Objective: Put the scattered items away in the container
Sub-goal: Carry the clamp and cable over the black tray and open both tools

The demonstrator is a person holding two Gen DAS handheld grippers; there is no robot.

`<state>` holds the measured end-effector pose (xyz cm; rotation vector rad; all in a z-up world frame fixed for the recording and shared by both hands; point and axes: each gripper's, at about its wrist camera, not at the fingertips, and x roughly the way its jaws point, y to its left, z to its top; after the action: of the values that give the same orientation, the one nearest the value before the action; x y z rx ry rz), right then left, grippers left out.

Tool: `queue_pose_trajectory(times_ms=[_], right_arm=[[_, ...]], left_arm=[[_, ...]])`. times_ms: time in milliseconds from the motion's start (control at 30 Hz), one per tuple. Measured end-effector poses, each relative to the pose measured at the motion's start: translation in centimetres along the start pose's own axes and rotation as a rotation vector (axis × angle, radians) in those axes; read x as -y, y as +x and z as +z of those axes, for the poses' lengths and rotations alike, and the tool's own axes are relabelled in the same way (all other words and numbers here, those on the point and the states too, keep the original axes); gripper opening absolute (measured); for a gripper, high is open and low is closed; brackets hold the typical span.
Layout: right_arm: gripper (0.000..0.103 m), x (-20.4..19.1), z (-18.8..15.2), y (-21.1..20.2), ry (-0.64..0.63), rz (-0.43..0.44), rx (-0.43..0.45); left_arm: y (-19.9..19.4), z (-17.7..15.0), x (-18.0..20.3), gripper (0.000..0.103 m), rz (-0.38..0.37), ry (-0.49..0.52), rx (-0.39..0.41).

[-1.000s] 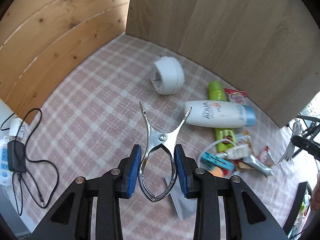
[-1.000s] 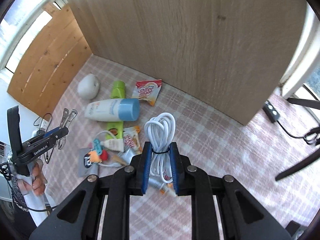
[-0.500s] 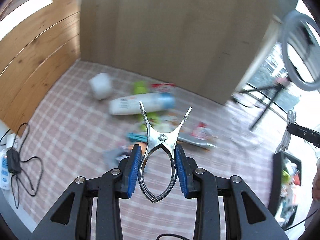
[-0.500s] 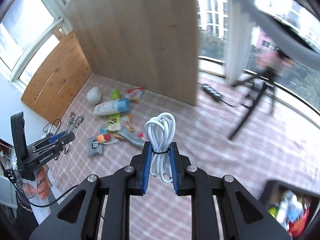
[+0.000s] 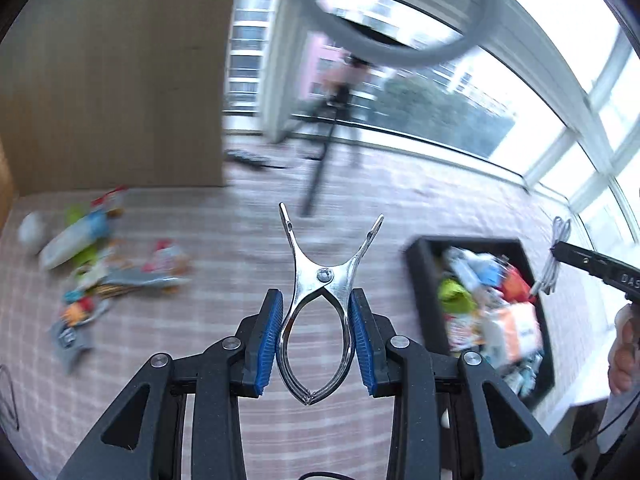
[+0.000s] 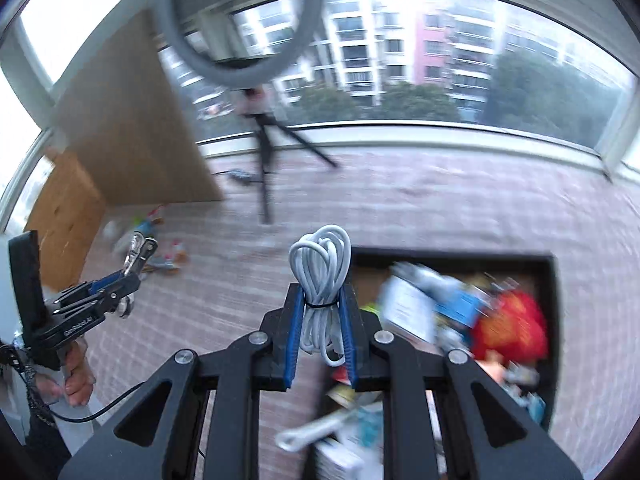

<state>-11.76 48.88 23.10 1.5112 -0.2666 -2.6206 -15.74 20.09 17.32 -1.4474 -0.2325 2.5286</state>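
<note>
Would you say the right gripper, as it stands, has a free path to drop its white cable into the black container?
Probably yes. The right gripper, shut on the white cable, hangs at the black container's near-left edge. The container is open-topped though quite full, and nothing stands between them.

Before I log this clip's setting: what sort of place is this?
Probably an enclosed apartment balcony or sunroom used as a recording spot: wide windows facing residential towers, a ring light on a tripod, a checked pink floor covering.
</note>
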Motion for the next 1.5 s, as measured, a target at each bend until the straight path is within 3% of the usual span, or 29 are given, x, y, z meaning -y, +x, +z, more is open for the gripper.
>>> queue_pose_trajectory(times_ms=[267, 500, 600, 633, 667, 700, 767, 800, 1200, 1500], right_arm=[[0.018, 8.5, -5.2, -2.6, 0.157, -0.102, -0.007], [0.018, 12.6, -9.0, -3.0, 0.235, -0.178, -0.041], [0.018, 13.7, -9.7, -3.0, 0.262, -0.195, -0.045], [0.019, 13.9, -9.8, -3.1, 0.266, -0.2, -0.038], [0.02, 14.0, -9.7, -3.1, 0.265, -0.199, -0.028], [0.031, 14.1, -9.6, -3.0, 0.268, -0.2, -0.025], [0.054, 14.2, -9.3, -3.0, 0.285, -0.204, -0.022], [0.055, 14.1, -9.3, -3.2, 0.283, -0.204, -0.009], [0.055, 11.3, -8.7, -2.8, 0.23, -0.197, 0.011], [0.056, 7.7, -8.9, -4.5, 0.182, -0.196, 0.08]], left_arm=[[3.0, -0.8, 11.2, 0.032, -0.131, 0.18, -0.079], [5.3, -1.1, 17.1, 0.032, -0.178, 0.261, -0.119], [5.7, -0.4, 19.2, 0.033, -0.245, 0.271, -0.112], [5.8, -0.2, 19.8, 0.034, -0.246, 0.287, -0.107], [5.8, 0.0, 20.3, 0.043, -0.23, 0.305, -0.104], [5.7, 0.1, 20.7, 0.047, -0.209, 0.32, -0.093], [5.2, 0.2, 21.0, 0.047, -0.177, 0.342, -0.067], [5.0, 0.2, 21.0, 0.047, -0.168, 0.351, -0.062], [3.4, -0.3, 18.7, 0.047, -0.108, 0.347, -0.05], [0.0, -1.5, 16.3, 0.05, -0.063, 0.335, 0.017]])
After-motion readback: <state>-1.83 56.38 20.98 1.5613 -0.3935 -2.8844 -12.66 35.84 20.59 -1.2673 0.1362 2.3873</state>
